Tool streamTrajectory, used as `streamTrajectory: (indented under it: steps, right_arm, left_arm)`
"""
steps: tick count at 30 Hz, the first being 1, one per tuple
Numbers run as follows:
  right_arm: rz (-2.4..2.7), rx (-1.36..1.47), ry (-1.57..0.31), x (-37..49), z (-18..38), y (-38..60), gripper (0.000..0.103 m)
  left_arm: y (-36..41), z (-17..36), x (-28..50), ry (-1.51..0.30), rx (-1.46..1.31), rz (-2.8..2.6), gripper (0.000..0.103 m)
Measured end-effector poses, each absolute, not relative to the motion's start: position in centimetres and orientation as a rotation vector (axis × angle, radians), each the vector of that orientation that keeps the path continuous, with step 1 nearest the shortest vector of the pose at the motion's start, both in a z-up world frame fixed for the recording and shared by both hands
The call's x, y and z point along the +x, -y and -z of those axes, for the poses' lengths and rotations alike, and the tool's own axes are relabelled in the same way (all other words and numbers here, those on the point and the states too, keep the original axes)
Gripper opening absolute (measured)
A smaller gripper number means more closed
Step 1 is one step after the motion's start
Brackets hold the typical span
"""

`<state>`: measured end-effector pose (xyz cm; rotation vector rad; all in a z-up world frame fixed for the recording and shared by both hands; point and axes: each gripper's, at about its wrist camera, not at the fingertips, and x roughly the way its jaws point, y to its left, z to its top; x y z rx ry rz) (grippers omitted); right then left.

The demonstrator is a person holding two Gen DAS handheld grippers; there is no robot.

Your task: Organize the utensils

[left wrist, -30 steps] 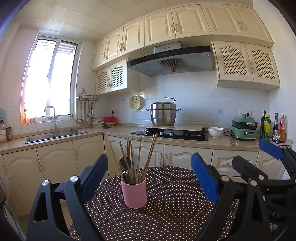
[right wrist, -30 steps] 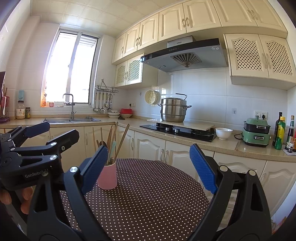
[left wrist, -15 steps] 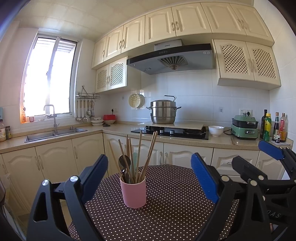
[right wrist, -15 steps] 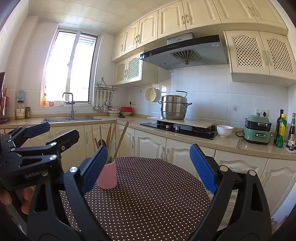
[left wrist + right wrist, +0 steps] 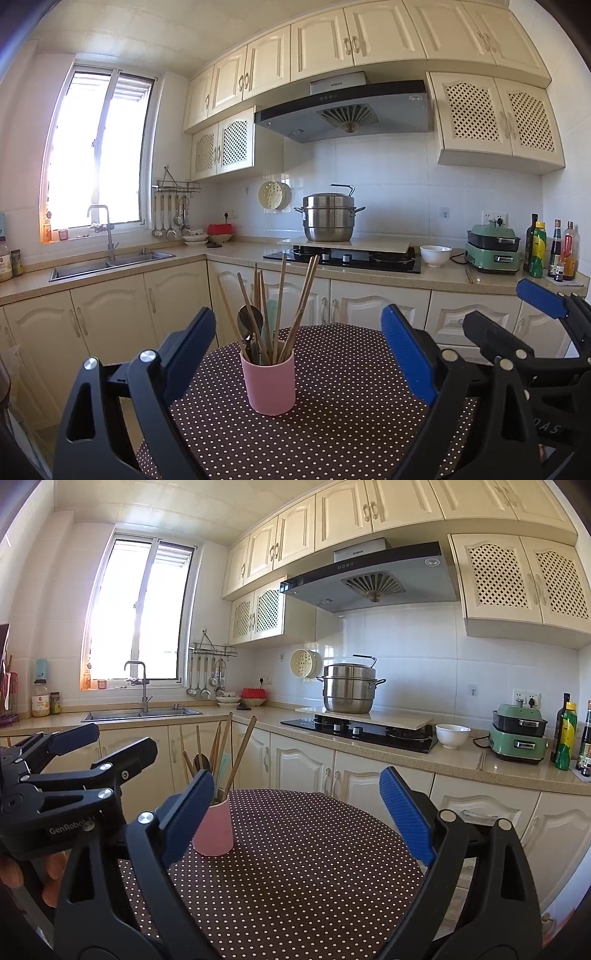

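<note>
a: where is the pink cup of utensils sitting relative to the left hand-held gripper?

b: it is standing upright on the round tabletop with the dotted brown cloth, ahead of the left hand-held gripper and between the lines of its two blue pads, slightly nearer the left-hand pad. the jaws are standing wide apart, gripping nothing and touching nothing.

a: and the right hand-held gripper?

b: its jaws are gaping too, with nothing between them. in the right wrist view the cup is sitting off to the left, partly behind the left-hand pad, so it is lying outside the middle of that gap. the left hand-held gripper is showing at the left edge there, beside the cup.

a: what is in the cup?

b: wooden chopsticks are leaning out at different angles, and a dark metal spoon is standing bowl up among them. a pale green handle is hiding behind the sticks; i cannot tell what it belongs to.

a: anything cut off?

b: the near rim of the tabletop is falling below both frames behind the gripper bodies. in the left wrist view the right hand-held gripper is running off the right edge. a few fingertips are peeking out under the left tool.
</note>
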<state>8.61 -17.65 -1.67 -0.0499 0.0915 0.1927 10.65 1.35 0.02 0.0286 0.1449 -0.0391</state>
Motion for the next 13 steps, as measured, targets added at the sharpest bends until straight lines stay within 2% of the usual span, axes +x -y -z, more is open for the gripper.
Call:
streamTrajectory:
  steps: [13]
  right_arm:
    - [-0.204,-0.042,-0.182,12.6,3.8,17.2,0.090]
  left_arm:
    - [-2.2,2.6,14.8,-0.246,0.017,0.019,0.089]
